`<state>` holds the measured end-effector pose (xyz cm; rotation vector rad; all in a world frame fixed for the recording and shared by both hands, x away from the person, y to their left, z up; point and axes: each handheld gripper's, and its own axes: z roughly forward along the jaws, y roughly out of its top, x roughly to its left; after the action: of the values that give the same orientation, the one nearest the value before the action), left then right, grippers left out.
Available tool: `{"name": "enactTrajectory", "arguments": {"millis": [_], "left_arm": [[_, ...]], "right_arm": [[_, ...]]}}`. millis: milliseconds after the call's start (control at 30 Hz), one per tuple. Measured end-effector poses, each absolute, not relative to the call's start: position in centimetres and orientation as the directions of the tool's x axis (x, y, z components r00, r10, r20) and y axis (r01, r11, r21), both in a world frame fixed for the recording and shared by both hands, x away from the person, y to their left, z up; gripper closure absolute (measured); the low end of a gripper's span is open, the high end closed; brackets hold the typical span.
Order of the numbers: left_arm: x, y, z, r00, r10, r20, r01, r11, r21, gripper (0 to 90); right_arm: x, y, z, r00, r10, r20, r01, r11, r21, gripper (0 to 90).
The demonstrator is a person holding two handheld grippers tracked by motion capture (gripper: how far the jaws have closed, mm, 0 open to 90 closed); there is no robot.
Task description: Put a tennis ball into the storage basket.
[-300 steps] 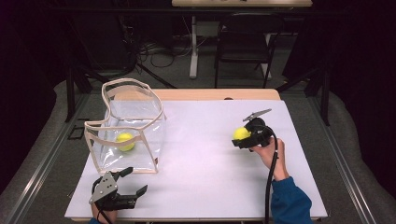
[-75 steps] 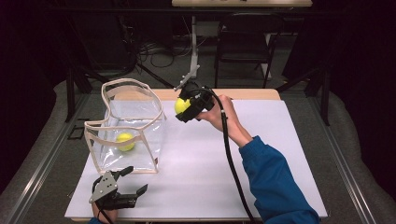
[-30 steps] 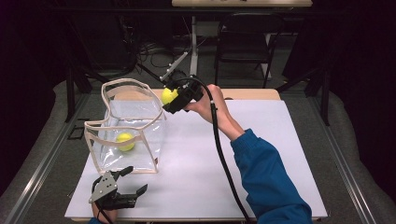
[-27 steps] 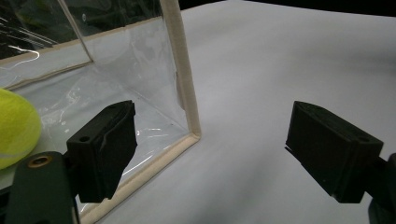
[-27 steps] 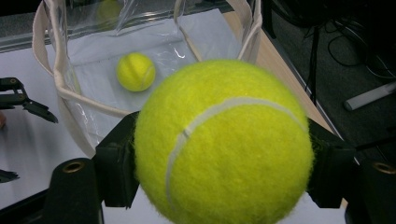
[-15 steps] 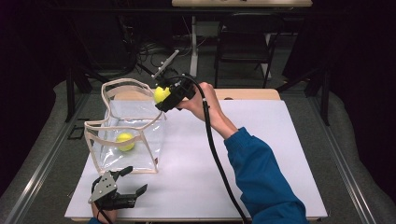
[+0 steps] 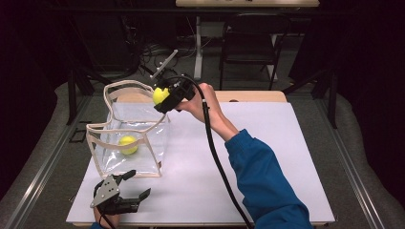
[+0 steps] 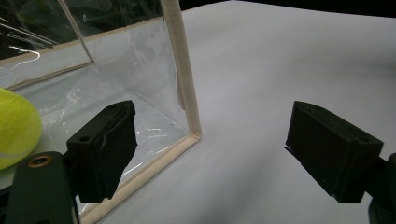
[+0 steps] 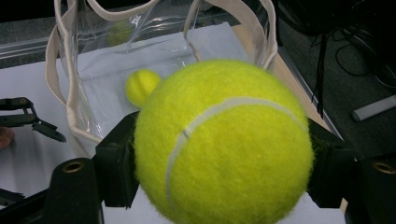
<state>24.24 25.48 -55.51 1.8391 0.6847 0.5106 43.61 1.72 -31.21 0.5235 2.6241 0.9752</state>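
Observation:
My right gripper (image 7: 161, 97) is shut on a yellow tennis ball (image 7: 160, 95) and holds it in the air over the far right rim of a clear plastic tote bag (image 7: 143, 138) with cream trim. From the right gripper view the held tennis ball (image 9: 222, 142) sits large between the jaws, above the bag's open mouth. A second tennis ball (image 7: 127, 144) lies on the bag's floor, and that second ball (image 9: 141, 86) is visible through the opening. My left gripper (image 7: 135, 194) rests open at the table's near left edge, just in front of the bag's corner (image 8: 187, 98).
The white table top (image 7: 267, 143) stretches wide to the right of the bag. A wooden table edge (image 7: 248, 97) lies behind it. A dark chair (image 7: 248, 47) and floor cables stand beyond the table. The right gripper's cable (image 7: 215, 152) trails along the blue sleeve.
My right gripper has carried the tennis ball from the table's right side leftward and up, now over the bag's rim. The left gripper has stayed still.

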Motion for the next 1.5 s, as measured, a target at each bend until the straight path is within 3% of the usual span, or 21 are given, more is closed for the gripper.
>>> {"name": "enactTrajectory", "arguments": {"millis": [1500], "left_arm": [[24.3, 25.5, -55.6, 0.743, 0.669, 0.026, 0.214, -0.274, 0.937, 15.9]], "right_arm": [[44.2, 5.6, -32.4, -0.903, 0.399, -0.157, 0.215, 0.738, 0.639, 25.9]]}}
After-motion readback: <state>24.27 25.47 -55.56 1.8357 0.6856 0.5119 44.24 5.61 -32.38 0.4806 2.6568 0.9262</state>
